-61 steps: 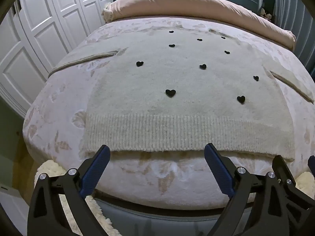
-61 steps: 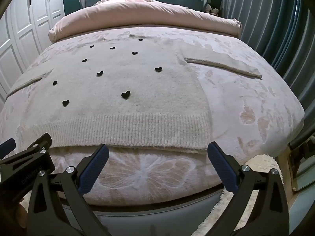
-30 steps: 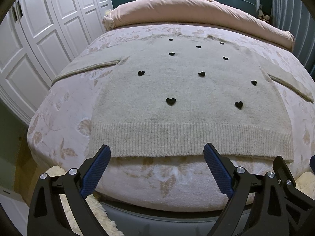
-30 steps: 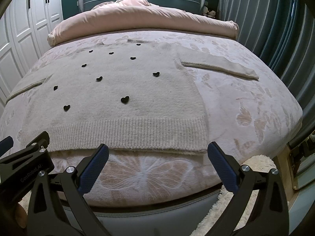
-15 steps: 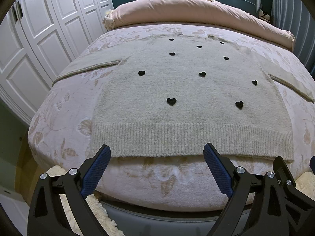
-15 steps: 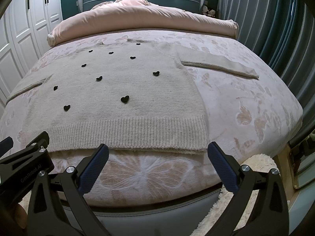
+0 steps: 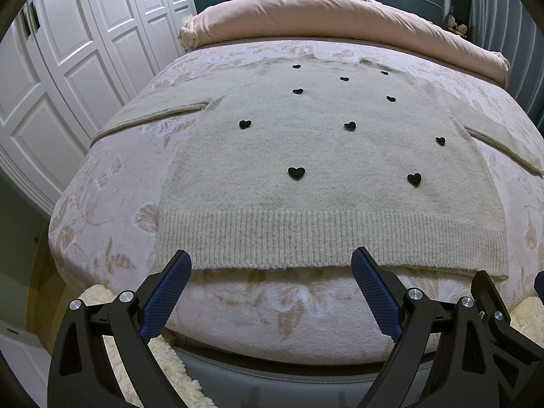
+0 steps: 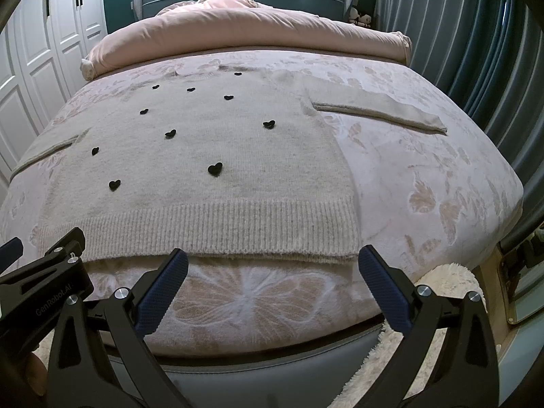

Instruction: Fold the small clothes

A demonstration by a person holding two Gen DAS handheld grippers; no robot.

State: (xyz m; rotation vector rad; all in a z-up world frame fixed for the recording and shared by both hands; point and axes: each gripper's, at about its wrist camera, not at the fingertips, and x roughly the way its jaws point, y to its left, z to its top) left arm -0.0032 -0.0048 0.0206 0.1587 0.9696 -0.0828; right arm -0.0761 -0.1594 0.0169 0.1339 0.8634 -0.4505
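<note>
Because no fold has yet been begun, the sweater (image 7: 326,176) is spread flat on the bed (image 8: 442,183), its ribbed hem (image 7: 326,238) just ahead of both tongs. The left gripper (image 7: 270,287) and right gripper (image 8: 272,287) are held wide, empty, apparently for seizing that hem.

Sweater (image 7: 326,156): fuzzy matt knit, ribbed hem. Bedspread (image 8: 425,176): plush woven cloth. Finger pads (image 7: 166,295): textured blue rubbery surface.

A cream sweater (image 7: 326,156) (image 8: 204,170) with small black hearts lay flat on the bed (image 7: 102,204), sleeves spread out, ribbed hem near the foot edge.
</note>
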